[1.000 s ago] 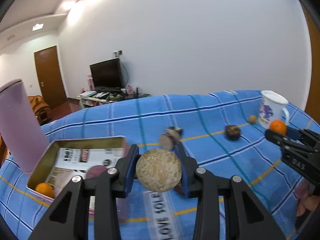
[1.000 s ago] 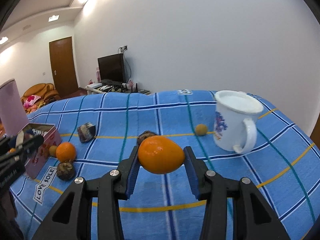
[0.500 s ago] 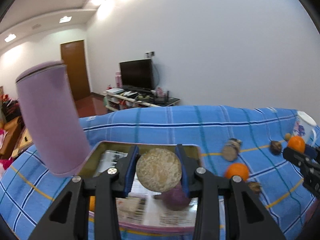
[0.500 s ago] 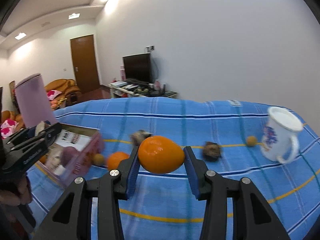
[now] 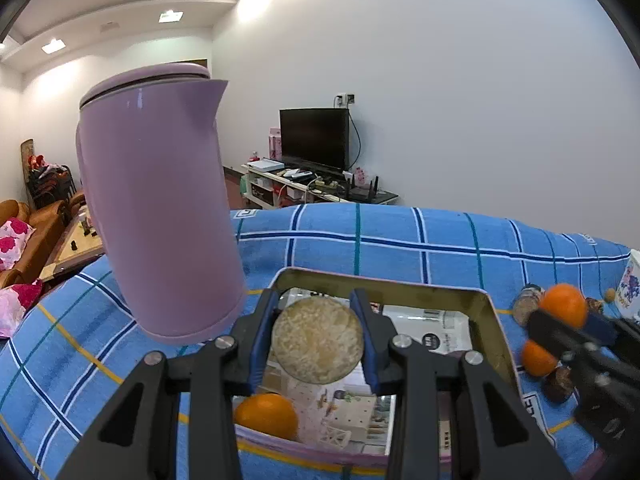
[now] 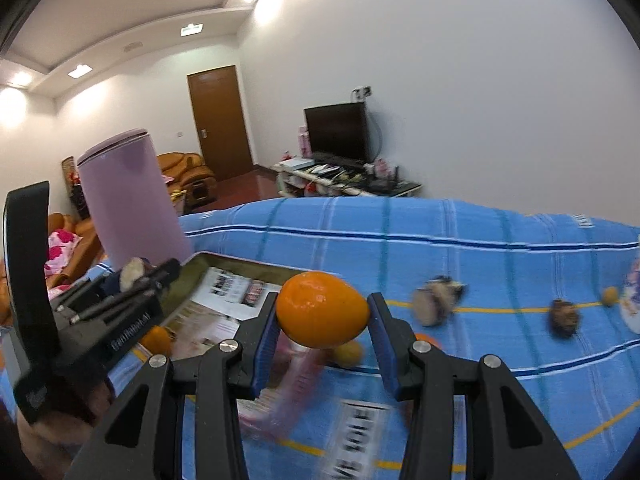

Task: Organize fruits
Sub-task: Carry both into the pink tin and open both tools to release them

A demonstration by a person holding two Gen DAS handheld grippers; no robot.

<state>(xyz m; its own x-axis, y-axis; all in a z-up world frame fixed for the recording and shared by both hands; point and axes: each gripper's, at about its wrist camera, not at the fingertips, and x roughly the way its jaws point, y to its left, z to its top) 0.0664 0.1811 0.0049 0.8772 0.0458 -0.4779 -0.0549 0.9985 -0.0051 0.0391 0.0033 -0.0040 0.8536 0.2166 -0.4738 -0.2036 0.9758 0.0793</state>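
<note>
A pale round fruit (image 5: 317,340) is clamped between the jaws of the left gripper (image 5: 317,342) and is held above the open tin box (image 5: 494,322), where one orange (image 5: 266,416) already lies at the near edge. An orange fruit (image 6: 322,316) is gripped firmly by the right gripper (image 6: 322,326), just short of the box's near corner. The pale fruit is best lowered onto the bare lining clear of the purple jug (image 5: 160,208) before release, and the orange fruit brought in only once the left gripper is withdrawn, so that a collision is avoided

2 wrist views, low, close, sharing tin (image 5: 494,322) (image 6: 188,276)
</note>
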